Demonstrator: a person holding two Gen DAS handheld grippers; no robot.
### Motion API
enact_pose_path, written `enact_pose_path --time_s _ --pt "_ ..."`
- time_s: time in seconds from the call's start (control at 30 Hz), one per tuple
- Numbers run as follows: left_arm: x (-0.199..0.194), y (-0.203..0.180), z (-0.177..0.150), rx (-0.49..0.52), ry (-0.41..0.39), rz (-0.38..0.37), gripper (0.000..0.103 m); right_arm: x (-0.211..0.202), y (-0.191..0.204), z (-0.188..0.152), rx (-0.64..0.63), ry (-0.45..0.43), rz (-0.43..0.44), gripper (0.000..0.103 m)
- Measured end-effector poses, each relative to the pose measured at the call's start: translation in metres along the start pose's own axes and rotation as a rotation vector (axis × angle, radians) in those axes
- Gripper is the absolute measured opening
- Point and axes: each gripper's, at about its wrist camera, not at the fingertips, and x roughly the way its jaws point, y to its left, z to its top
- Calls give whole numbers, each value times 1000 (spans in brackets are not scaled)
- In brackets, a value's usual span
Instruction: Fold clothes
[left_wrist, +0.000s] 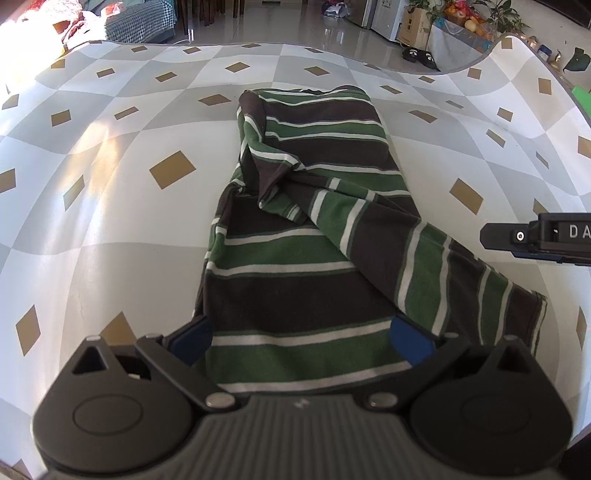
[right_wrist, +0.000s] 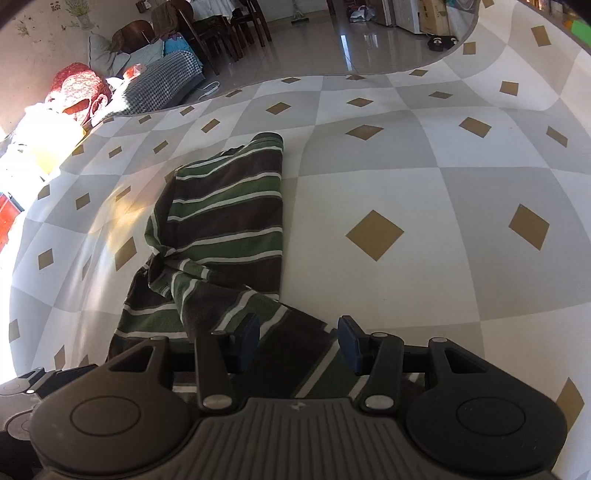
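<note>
left gripper (left_wrist: 301, 341): jaws spread wide, straddling the near hem of the striped shirt (left_wrist: 306, 229); blue pads sit at either side of the cloth, nothing pinched.
striped shirt: lies on the checked worktop (left_wrist: 110, 229), part-folded lengthwise, one sleeve flopped diagonally across the body toward its near right corner.
right gripper (right_wrist: 298, 341): jaws half spread, over the sleeve end at the shirt's near right; cloth lies under and between the pads, no pinch visible.
step: judged as lining up both grippers on the shirt's near edge for the next fold.
do it well: flatten the stray sleeve first, grab both near corners level, lift evenly, lay onto the far edge.
left view only: right gripper's tip poking in right of the shirt; bunched collar fold mid-shirt.
right view only: shirt's straight right edge; left gripper's body at bottom left.
</note>
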Motion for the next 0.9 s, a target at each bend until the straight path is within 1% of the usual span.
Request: enact_pose_path --time_s 0.2,0.33,0.43,0.6,0.7,0.77,0.83,0.9 --pt "3 -10 -17 29 47 -27 103 -14 -25 -28 35 8 -66 47" --pt "8 -18 -28 66 69 -15 103 -18 -34 -42 28 12 -95 47" --pt "8 -26 -33 110 66 2 103 -17 -37 -52 25 18 -113 47" --pt "6 -36 -41 142 61 14 103 -11 -39 -62 10 29 -133 47" --pt "6 -42 -44 169 61 24 103 -10 -39 -64 3 0 -139 50" --pt "4 -42 -45 164 58 15 103 -9 -39 -65 -4 -17 -148 50" --pt "1 -37 -44 119 49 -14 103 -9 -37 -68 -26 -31 -156 50" --pt "1 -32 -43 90 45 -7 103 -8 -34 -70 -50 -44 -165 50"
